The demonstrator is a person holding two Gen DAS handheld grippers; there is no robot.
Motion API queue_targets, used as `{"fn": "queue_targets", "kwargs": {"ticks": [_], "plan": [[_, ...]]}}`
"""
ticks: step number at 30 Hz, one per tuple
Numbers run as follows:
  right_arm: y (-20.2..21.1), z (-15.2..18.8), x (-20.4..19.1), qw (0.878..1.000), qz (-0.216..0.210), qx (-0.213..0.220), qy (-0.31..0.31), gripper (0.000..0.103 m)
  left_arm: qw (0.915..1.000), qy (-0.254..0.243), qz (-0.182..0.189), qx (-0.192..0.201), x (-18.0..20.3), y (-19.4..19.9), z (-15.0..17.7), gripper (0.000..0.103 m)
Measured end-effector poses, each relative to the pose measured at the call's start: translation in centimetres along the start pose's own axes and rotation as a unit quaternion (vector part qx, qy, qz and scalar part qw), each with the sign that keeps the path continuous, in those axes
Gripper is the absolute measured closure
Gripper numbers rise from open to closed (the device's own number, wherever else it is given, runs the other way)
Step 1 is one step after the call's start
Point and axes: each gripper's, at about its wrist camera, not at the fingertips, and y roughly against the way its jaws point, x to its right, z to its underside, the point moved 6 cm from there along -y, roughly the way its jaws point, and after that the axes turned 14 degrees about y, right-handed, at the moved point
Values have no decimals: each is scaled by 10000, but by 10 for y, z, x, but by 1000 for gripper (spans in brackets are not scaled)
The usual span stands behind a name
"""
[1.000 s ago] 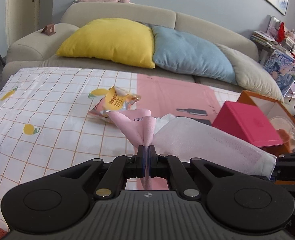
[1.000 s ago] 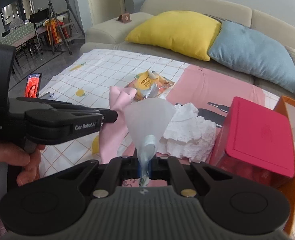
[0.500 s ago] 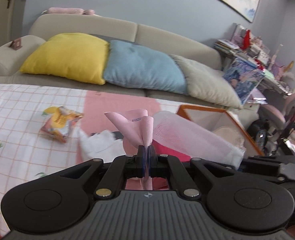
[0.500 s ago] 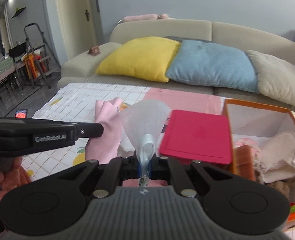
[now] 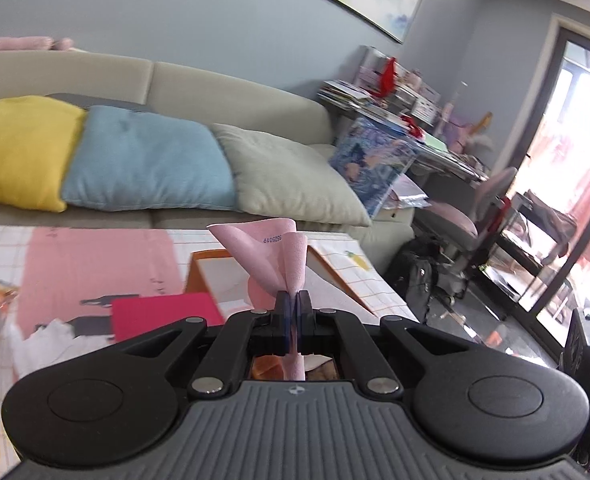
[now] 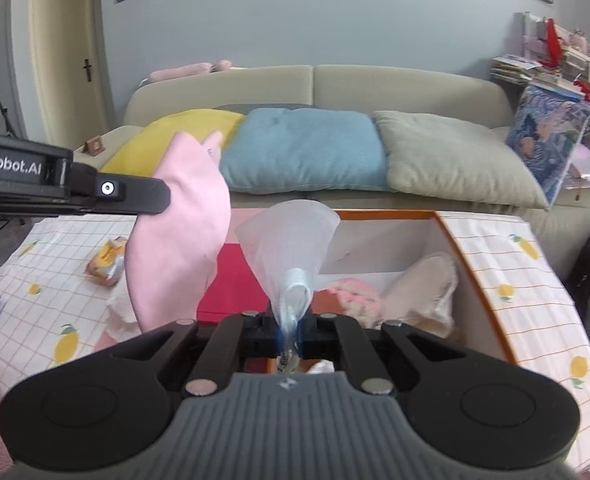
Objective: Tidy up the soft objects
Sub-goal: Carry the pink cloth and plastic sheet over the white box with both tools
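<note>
The left hand-held gripper (image 5: 293, 312) has its two fingers pressed together on a fold of the pink cloth (image 5: 273, 258), which fans upward from the pinch and shows a small printed number near its top edge. In the right wrist view the same pink cloth (image 6: 179, 236) hangs down in a broad sheet from the tip of the left hand-held gripper (image 6: 163, 199), held above the tabletop just left of the orange box (image 6: 475, 276).

The right hand-held gripper (image 6: 291, 330) is likewise closed tight, clamping the gathered end of a clear plastic bag (image 6: 291, 240) that spreads into a cone above the fingers. This bag sits over the near left part of the orange box.

The orange box stands open on the tabletop (image 6: 535, 280), which is covered with a white checked cloth printed with lemons. Inside the box lie a cream soft item (image 6: 419, 292) toward its right side and a pink fluffy item (image 6: 353, 296) just left of it, the two touching. A red lid (image 6: 235, 284) rests against the left side of the box, partly hidden behind the pink cloth. Further left of the box, on the tabletop, lie a crumpled white tissue (image 6: 115, 312) and a yellow snack packet (image 6: 105, 266), the two well apart from the box.

Behind the box, a beige sofa (image 6: 375, 84) carries a yellow cushion (image 6: 191, 128), a blue cushion (image 6: 303, 148) and a grey-green cushion (image 6: 455, 156) side by side.
</note>
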Motion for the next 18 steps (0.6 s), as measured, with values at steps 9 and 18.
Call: {"fn": "queue_targets", "kwargs": {"ticks": [9, 18], "plan": [[-7, 15, 48, 9976, 597, -343, 54, 99, 9975, -317, 65, -624, 34, -67, 16, 101], [-39, 47, 72, 9910, 798, -1074, -37, 98, 9890, -549, -230, -1355, 21, -119, 47, 101]]}}
